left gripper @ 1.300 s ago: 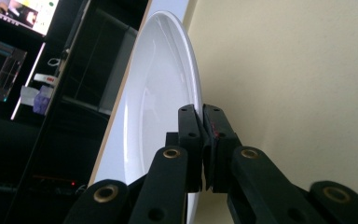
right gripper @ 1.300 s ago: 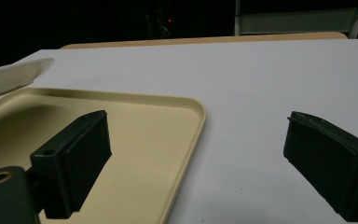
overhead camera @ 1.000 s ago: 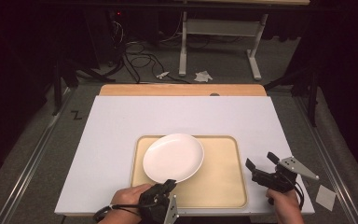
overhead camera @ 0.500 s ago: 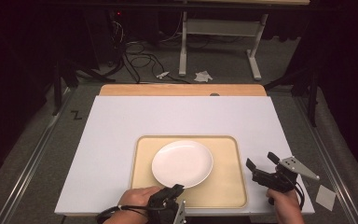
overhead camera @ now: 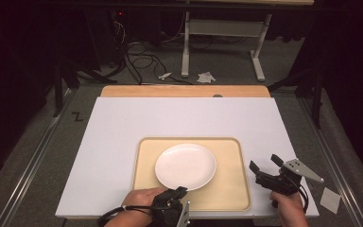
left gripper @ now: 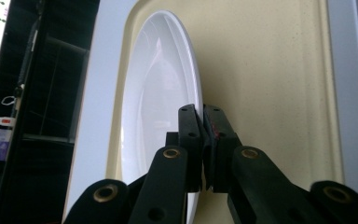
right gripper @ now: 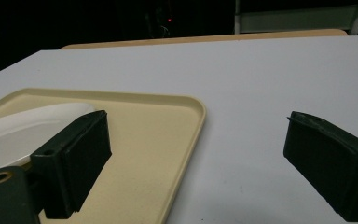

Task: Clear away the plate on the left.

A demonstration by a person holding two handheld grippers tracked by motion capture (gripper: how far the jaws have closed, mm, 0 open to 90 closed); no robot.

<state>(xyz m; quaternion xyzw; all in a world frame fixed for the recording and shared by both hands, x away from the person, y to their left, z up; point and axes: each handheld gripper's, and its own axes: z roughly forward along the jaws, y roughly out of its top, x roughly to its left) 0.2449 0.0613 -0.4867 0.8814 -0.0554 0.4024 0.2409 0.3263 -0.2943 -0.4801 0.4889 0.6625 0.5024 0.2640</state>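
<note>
A round white plate lies over the middle of a beige tray on the white table top. My left gripper comes in from the near edge and is shut on the plate's near rim. In the left gripper view the jaws pinch the plate edge, with the tray behind. My right gripper stands open just right of the tray, nothing between its pads. In the right gripper view, the gripper frames the tray corner and part of the plate.
The white board has free room to the left of and beyond the tray. A wooden strip runs along its far edge. Cables and a table frame sit on the floor beyond. A white scrap lies at the right.
The plate has shifted to the right, from the tray's left part to its middle, with the left gripper shut on its rim. The left hand moved right with it. The right gripper stayed put.
</note>
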